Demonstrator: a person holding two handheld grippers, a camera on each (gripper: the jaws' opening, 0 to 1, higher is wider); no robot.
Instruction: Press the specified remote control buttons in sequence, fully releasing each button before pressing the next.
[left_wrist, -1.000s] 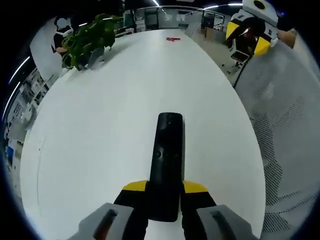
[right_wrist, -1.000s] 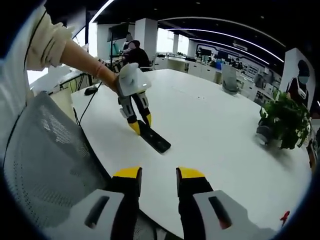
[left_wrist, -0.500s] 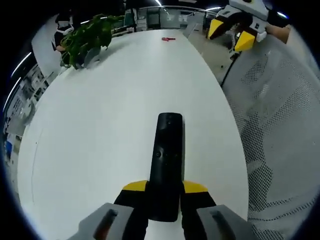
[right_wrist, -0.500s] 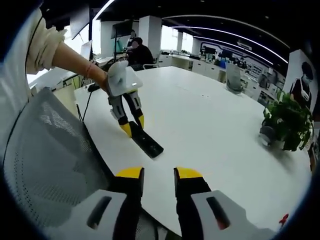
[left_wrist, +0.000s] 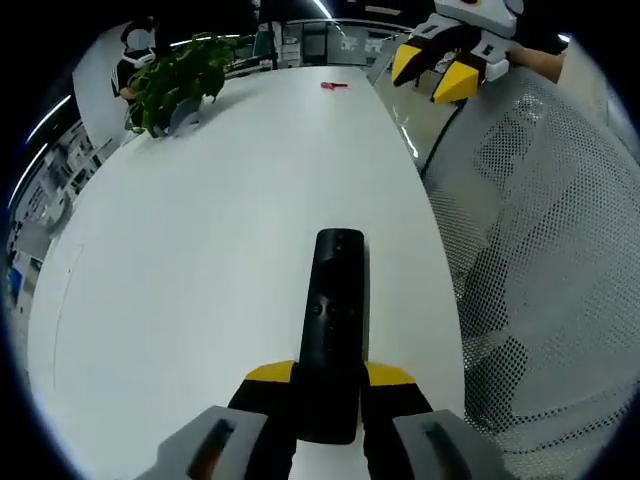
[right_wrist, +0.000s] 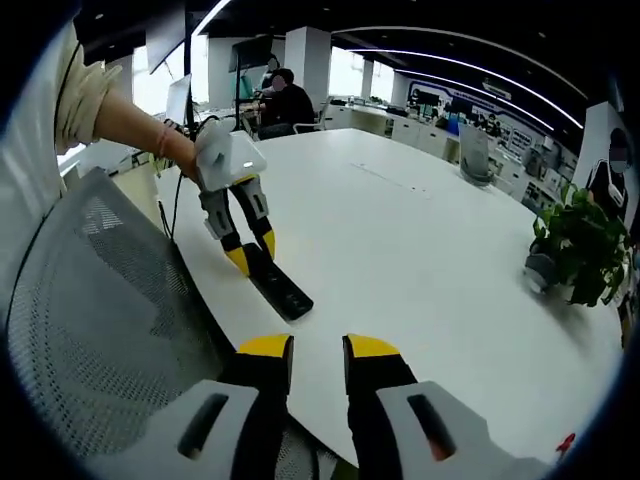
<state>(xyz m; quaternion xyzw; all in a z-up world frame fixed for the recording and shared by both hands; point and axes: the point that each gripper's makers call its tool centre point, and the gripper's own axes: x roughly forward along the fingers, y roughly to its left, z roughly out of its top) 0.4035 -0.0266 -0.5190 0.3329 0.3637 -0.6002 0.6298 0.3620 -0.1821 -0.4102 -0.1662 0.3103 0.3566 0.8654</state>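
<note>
The black remote control (left_wrist: 335, 320) lies lengthwise along your left gripper (left_wrist: 330, 385), its near end clamped between the two yellow-tipped jaws and its far end reaching out over the white table (left_wrist: 200, 250). In the right gripper view you see the same remote (right_wrist: 278, 288) slanting down from your left gripper (right_wrist: 250, 255), its far end at the tabletop near the table's edge — whether it touches the surface there, you cannot tell.

Your right gripper (right_wrist: 305, 350) holds nothing; its jaws stand a narrow gap apart, and they hang off the table's edge, well apart from the remote. In the left gripper view that gripper (left_wrist: 440, 72) shows at the upper right, above the grey mesh chair back (left_wrist: 540, 260), which runs along the table's right side.

A potted plant (left_wrist: 175, 80) sits at the far left of the table, and a small red object (left_wrist: 335, 85) lies at the far end — too small to make out. In the right gripper view your left sleeve (right_wrist: 85, 85) and forearm lead down to the left gripper, and a person (right_wrist: 290, 100) sits beyond the table.
</note>
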